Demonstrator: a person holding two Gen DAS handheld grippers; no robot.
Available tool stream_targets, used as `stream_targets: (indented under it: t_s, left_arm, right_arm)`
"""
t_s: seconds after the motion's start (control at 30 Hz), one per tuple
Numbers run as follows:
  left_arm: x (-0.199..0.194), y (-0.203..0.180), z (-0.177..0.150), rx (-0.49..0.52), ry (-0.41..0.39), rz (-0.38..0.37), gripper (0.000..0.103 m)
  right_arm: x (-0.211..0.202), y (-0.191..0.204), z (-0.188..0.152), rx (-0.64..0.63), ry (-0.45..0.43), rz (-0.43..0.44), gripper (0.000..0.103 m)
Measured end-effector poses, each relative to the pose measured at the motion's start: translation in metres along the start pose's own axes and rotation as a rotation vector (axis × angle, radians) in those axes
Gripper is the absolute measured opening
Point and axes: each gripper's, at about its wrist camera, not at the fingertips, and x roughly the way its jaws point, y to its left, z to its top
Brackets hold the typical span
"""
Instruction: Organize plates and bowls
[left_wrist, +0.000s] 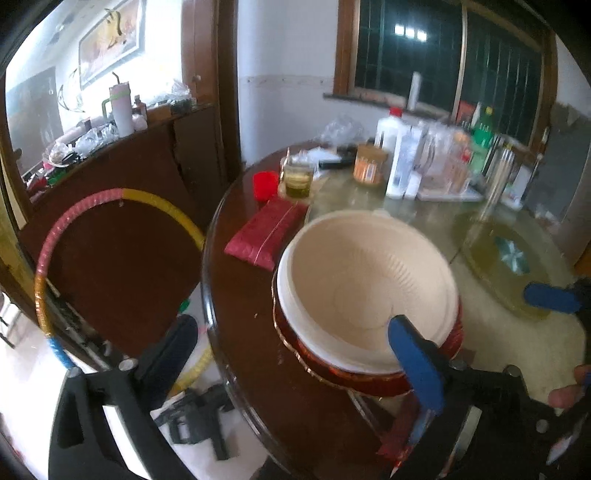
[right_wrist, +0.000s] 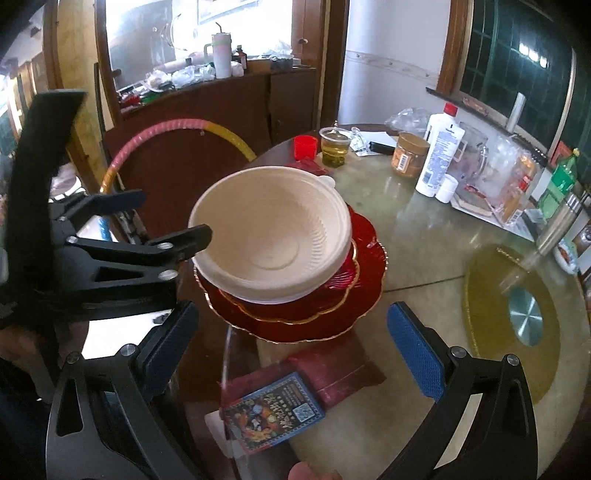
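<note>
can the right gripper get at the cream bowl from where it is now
Probably yes. The right gripper is open and empty, and the cream bowl sits uncovered atop the red plates; only the left gripper crowds its left rim.

Soft daylight, fisheye warp, slight blur

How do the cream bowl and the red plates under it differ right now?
The cream bowl is deep, plain and matte with ribbed walls; the red plates are shallow, glossy, gold-edged and scalloped. The bowl sits on top; the plates spread wider beneath it. Both are round, upright and stacked together near the table edge.
</note>
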Motion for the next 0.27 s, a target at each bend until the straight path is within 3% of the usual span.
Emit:
stream_targets:
  t_s: [0.1, 0.27]
  left_arm:
    - [-0.0053, -0.0039, 0.0010, 0.029, -0.043, 0.049, 0.103]
    - [-0.0007, -0.0048, 0.0023, 0.029, -0.024, 0.042, 0.103]
  right_arm:
    - [-0.0005, 0.0014, 0.0023, -0.006, -0.003, -0.004, 0.103]
    - [0.0004, 0.0050, 0.0031, -0.012, -0.002, -0.008, 0.103]
